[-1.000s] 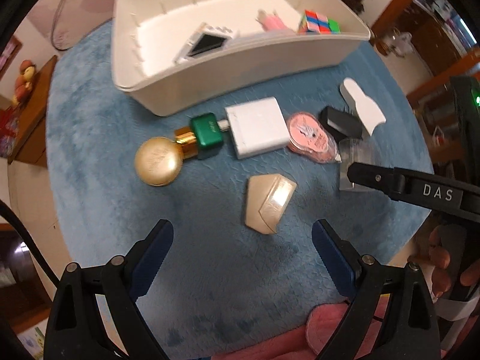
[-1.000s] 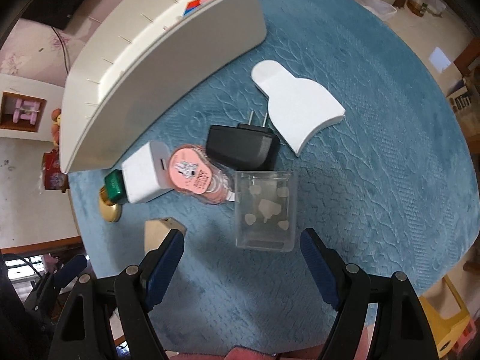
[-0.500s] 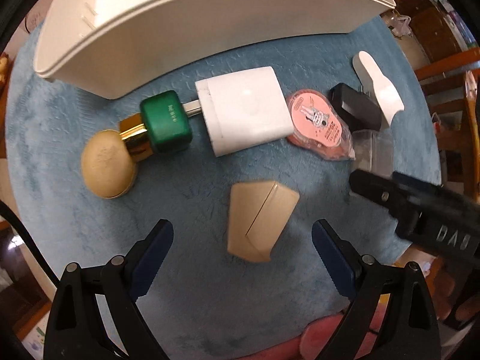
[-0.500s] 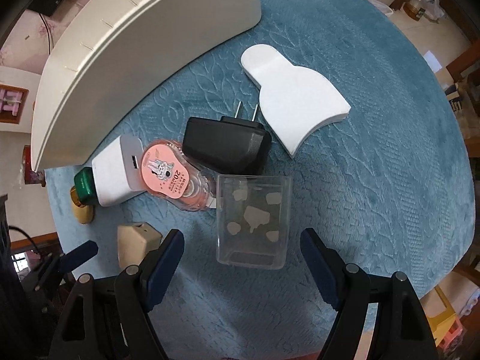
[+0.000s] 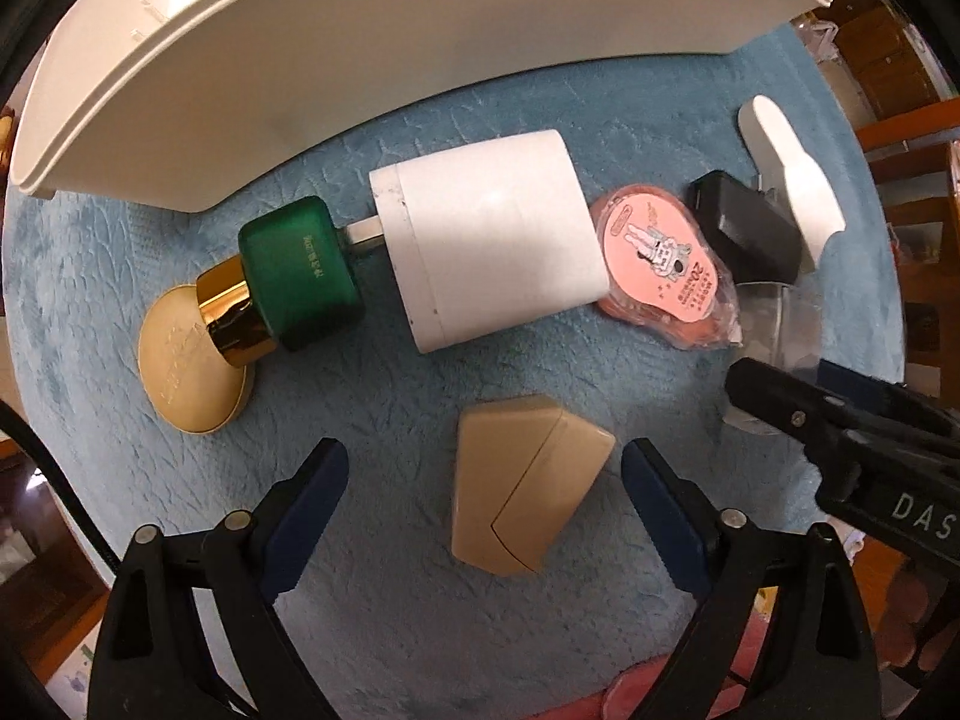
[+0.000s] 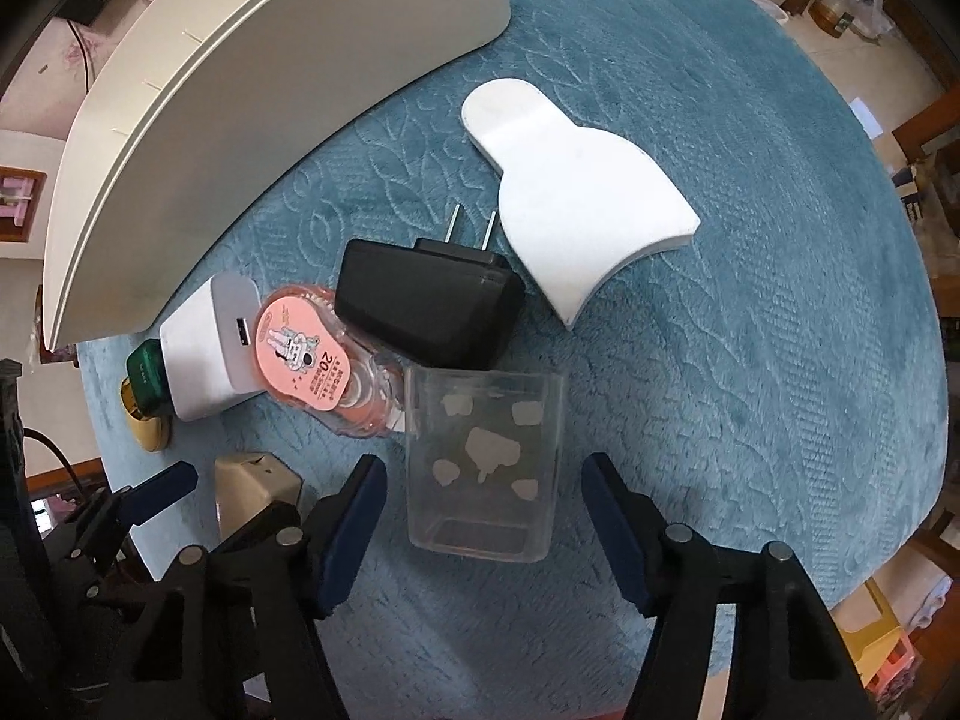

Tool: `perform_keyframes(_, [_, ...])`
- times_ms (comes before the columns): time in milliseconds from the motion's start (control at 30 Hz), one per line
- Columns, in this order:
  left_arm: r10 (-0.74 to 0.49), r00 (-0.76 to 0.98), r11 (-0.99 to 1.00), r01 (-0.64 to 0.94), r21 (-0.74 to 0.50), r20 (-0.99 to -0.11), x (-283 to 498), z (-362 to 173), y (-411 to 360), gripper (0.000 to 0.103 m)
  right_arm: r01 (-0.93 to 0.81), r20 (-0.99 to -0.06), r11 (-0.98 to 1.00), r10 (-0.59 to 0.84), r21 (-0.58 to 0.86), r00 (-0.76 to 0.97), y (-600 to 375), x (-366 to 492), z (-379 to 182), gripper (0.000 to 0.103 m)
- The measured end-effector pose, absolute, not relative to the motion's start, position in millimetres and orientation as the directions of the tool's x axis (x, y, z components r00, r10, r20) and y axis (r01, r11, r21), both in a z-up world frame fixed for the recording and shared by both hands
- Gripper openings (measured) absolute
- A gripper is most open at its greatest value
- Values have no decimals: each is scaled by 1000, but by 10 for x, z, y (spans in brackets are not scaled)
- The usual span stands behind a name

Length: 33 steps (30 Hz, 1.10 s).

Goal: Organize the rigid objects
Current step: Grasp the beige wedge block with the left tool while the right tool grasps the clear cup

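A beige wedge-shaped box (image 5: 522,492) lies on the blue mat, and my left gripper (image 5: 480,474) hangs straight over it. Its jaws are closing with the box between them, a gap left on both sides. A clear plastic box (image 6: 480,450) with white stickers lies between the fingers of my right gripper (image 6: 483,480). Those jaws are closing too, and the pads stand just off the box walls. The right gripper's black finger (image 5: 840,432) shows at the right edge of the left wrist view.
A large white bin (image 5: 360,60) stands behind the objects. In front of it lie a green bottle with a gold cap (image 5: 294,276), a white charger (image 5: 492,246), a pink tape dispenser (image 5: 660,264), a black plug adapter (image 6: 426,306) and a flat white piece (image 6: 576,204).
Both grippers have sunk closer to the mat, so the beige box and the clear box look larger. The right jaws have narrowed around the clear box. The bin's inside has left view.
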<state>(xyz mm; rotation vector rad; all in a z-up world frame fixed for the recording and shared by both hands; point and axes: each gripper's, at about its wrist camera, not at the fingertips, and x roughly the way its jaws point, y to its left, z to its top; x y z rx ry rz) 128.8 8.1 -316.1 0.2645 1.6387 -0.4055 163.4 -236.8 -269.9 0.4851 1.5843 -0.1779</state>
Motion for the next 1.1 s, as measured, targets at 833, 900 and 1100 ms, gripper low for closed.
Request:
perform_keyframes(833, [-17,-101,940,338,-51,-995,1347,-3248,101,50,324,-976,931,205,170,-77,-2511,1682,-2675,50])
perform_keyframes(900, [-19,-104,946,321,-52,-994,1301,-3246,112,50,301,-976,940,196,161,-90,-2459,1687,-2652,50])
perform_keyframes(1100, [-19,-90,965,259,-42,-996,1158,-3140,180,50,205,-977,970,163,133,-136,-2325,1607,-2546,50])
